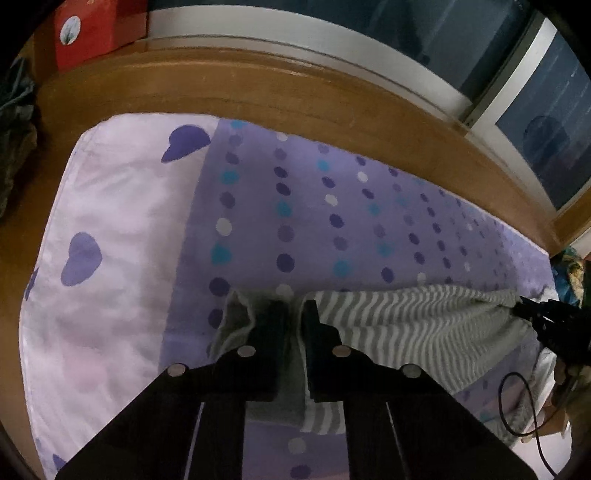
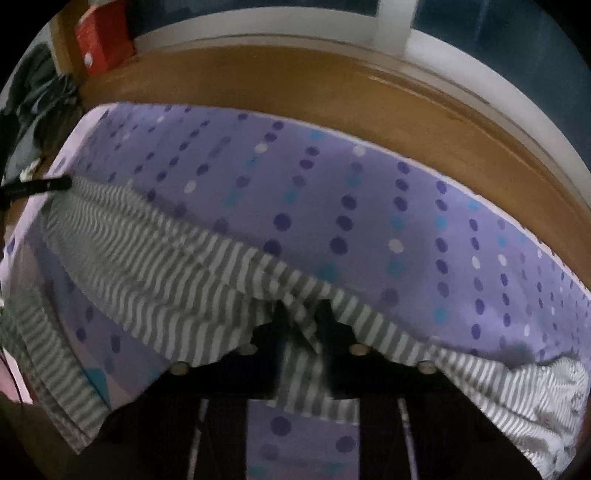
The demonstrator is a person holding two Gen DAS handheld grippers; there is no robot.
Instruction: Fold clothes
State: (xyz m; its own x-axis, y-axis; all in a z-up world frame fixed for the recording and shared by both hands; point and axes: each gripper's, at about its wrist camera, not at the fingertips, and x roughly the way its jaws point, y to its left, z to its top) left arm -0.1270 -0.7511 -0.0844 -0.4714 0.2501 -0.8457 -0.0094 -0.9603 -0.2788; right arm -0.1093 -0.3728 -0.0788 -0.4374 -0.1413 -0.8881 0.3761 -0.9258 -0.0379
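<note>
Left gripper (image 1: 291, 314): jaws closed on one edge of the grey-striped garment (image 1: 388, 325), fabric pinched btwn pads. Right gripper (image 2: 304, 317): jaws closed on the opposite edge, cloth bunched over its fingers. Garment hangs stretched btwn both grippers, just above the purple dotted bedsheet (image 1: 314, 206). Wooden bed frame (image 1: 221, 85) runs behind; red box (image 1: 85, 33) sits at the far left corner.

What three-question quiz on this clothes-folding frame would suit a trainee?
1. True or false: both the left gripper and the right gripper are shut on the striped garment.
2. What pattern is on the purple sheet? A) dots B) checks C) flowers
3. What colour is the box on the wooden ledge?

Key: 1 true; 2 A; 3 red.
</note>
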